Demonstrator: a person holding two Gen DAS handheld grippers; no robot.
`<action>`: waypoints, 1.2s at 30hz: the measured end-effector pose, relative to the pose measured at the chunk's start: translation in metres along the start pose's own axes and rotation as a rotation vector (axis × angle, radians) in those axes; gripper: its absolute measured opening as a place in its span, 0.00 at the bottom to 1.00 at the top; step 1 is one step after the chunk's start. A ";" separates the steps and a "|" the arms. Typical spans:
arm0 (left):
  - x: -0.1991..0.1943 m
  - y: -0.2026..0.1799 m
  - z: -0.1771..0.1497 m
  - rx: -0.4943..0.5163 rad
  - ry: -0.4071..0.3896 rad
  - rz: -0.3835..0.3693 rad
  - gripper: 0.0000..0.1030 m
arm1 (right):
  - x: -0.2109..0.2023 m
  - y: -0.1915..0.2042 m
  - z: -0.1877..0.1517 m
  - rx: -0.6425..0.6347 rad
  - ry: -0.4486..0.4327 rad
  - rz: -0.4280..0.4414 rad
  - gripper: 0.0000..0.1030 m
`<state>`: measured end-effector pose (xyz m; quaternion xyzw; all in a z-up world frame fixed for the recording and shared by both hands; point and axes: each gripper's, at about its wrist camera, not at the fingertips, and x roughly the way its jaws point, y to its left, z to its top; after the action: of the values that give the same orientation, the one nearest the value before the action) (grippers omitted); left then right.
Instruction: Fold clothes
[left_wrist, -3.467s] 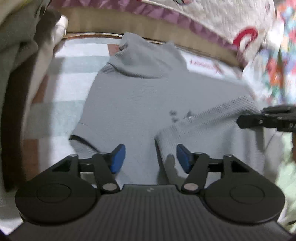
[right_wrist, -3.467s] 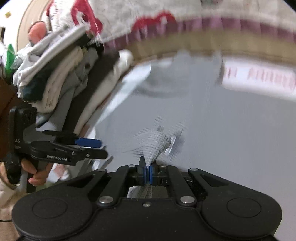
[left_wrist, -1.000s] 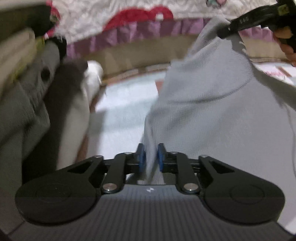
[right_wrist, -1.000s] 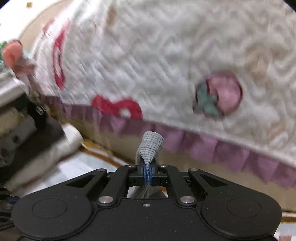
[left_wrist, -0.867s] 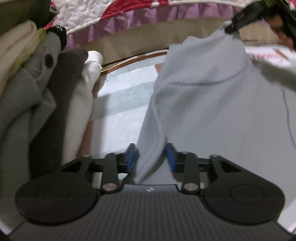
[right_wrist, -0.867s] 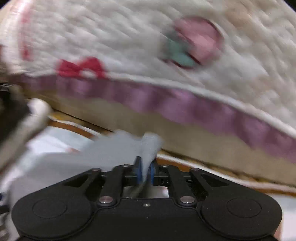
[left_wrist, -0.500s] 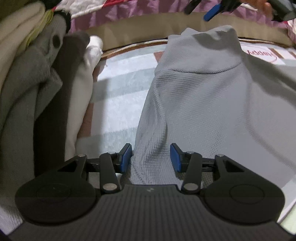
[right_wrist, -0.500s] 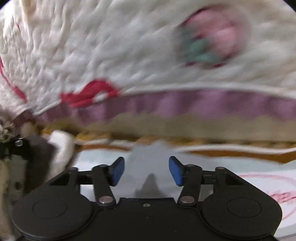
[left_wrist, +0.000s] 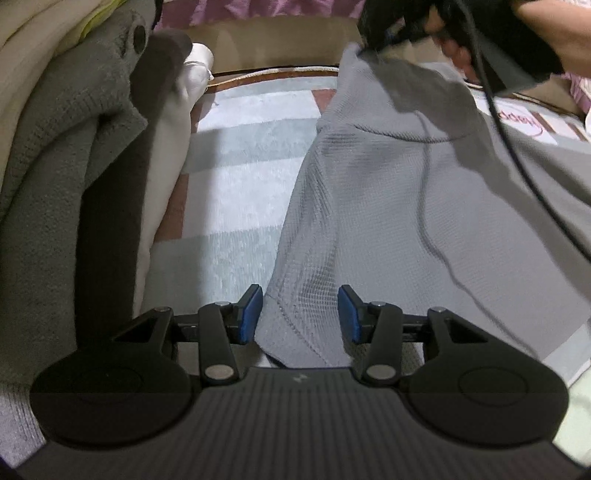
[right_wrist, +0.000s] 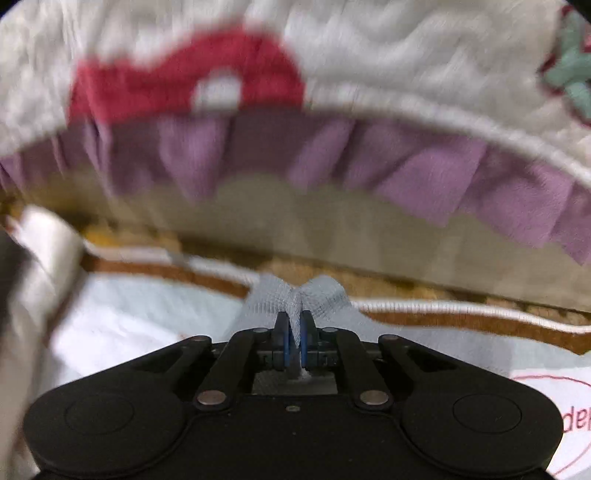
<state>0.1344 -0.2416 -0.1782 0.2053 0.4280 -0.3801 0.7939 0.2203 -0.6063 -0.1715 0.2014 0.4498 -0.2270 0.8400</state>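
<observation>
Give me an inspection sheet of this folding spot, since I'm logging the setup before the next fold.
Surface: striped rug, pale bands, brown border.
Job's things: grey waffle-knit top spread on the rug, one edge lifted.
Clutter: pile of clothes at the left, grey knit over dark and cream pieces.
Grippers: left tool open, hem lying between its blue pads; right tool shut on a pinch of the top.
Cables: black cable trailing over the top.
Surroundings: quilted bedspread with purple frill, behind the rug.
</observation>
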 end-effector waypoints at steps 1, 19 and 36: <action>0.000 -0.001 0.000 0.005 0.001 0.003 0.42 | -0.002 0.000 0.000 -0.007 -0.015 0.006 0.08; -0.004 0.004 -0.005 -0.017 0.008 -0.011 0.44 | -0.007 0.057 0.004 -0.181 0.032 -0.103 0.53; -0.012 0.006 -0.014 -0.013 0.025 0.000 0.47 | -0.045 -0.001 0.015 0.063 -0.226 0.198 0.17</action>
<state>0.1280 -0.2234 -0.1758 0.2048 0.4404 -0.3748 0.7897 0.2079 -0.6063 -0.1255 0.2444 0.3229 -0.1782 0.8968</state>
